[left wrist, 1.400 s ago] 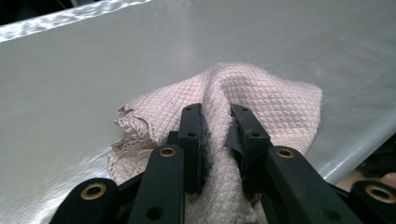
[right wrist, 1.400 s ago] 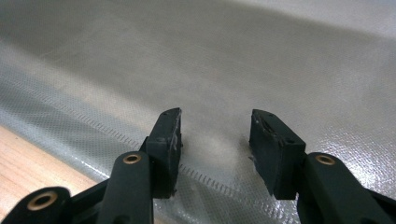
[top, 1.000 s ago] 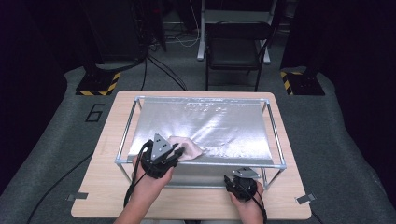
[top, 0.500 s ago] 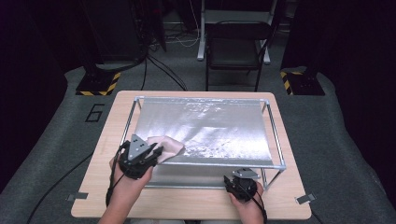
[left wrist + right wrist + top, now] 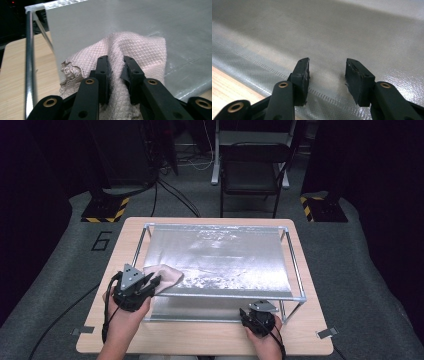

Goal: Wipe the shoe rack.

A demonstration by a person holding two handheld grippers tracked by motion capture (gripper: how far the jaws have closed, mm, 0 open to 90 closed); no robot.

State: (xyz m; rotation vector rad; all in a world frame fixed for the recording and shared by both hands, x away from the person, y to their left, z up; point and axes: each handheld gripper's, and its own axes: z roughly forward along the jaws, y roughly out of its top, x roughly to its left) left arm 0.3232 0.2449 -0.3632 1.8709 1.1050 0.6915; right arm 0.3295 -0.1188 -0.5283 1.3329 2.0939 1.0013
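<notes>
Ahead of the left claw [image 5: 150, 282], beyond the pink cloth [image 5: 167, 276] it pinches, the silver sheet [image 5: 225, 257] lies flat and bare, open for passage. Just to its left a metal frame rail [image 5: 29, 62] and slanted strut bar the way. The right claw [image 5: 257, 312], jaws apart, sits beneath the frame's near rail [image 5: 235, 295], a corner post [image 5: 295, 307] close on its right; bare counter [image 5: 200, 337] lies behind both.

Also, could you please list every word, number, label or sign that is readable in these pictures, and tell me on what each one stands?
"6": one large dark digit on the grey floor mat, left of the light wooden table.
Yellow-and-black hazard stripes, a sign without words, on the two black floor bases.
No text on the pink waffle-weave cloth, the silver foil sheet or the metal frame.
</notes>
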